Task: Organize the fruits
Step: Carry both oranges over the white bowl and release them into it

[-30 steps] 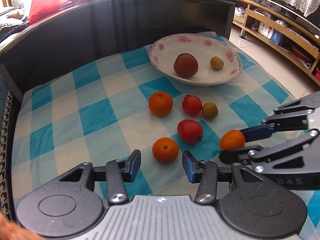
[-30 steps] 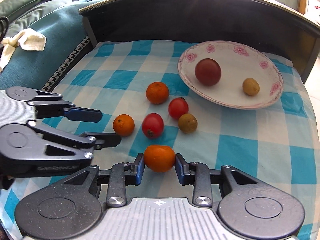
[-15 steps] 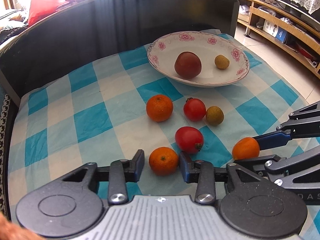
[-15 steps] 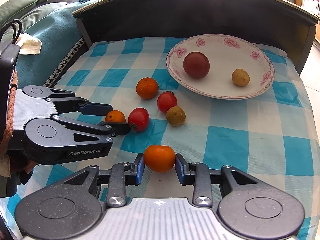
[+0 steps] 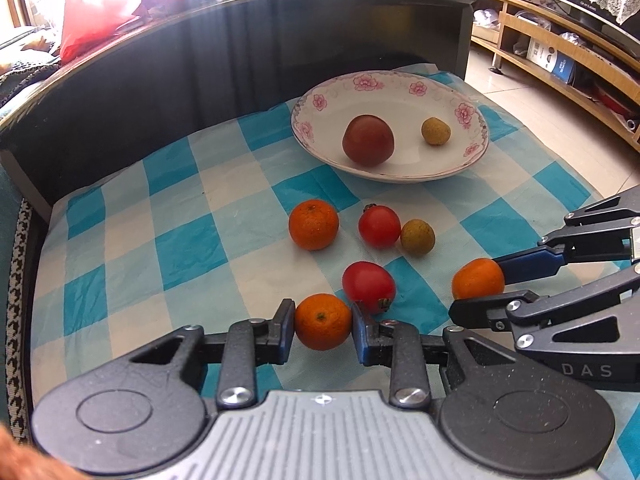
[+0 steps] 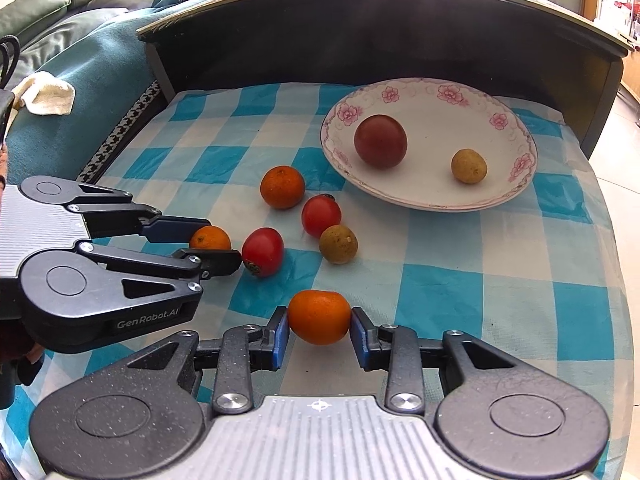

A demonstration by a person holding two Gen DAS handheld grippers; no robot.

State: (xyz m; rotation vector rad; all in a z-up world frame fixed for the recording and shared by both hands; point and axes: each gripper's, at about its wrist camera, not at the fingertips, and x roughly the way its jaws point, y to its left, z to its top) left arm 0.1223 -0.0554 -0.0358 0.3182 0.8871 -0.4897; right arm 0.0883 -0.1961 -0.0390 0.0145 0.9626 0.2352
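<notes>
My left gripper (image 5: 322, 324) is shut on a small orange (image 5: 322, 322) resting on the blue checked cloth, with both pads pressed to its sides. My right gripper (image 6: 319, 330) is shut on another orange (image 6: 319, 316), low over the cloth. In each wrist view the other gripper shows from the side: the right gripper (image 5: 476, 290) and the left gripper (image 6: 218, 242). Loose between them lie a third orange (image 5: 313, 224), two red tomatoes (image 5: 379, 226) (image 5: 369, 286) and a small brownish fruit (image 5: 417, 237). The flowered plate (image 5: 316, 102) at the back holds a dark red fruit (image 5: 368, 140) and a small yellowish fruit (image 5: 436, 131).
A tall dark panel (image 5: 240, 64) walls off the back of the cloth. A teal sofa (image 6: 80, 92) with a white rag (image 6: 48, 94) lies to the left. Wooden shelving (image 5: 560, 60) and tiled floor are to the right. The near tomato touches my left gripper's right finger.
My left gripper slid forward around the near orange and its jaws closed on it. The right gripper kept its grip on its orange and stayed put.
</notes>
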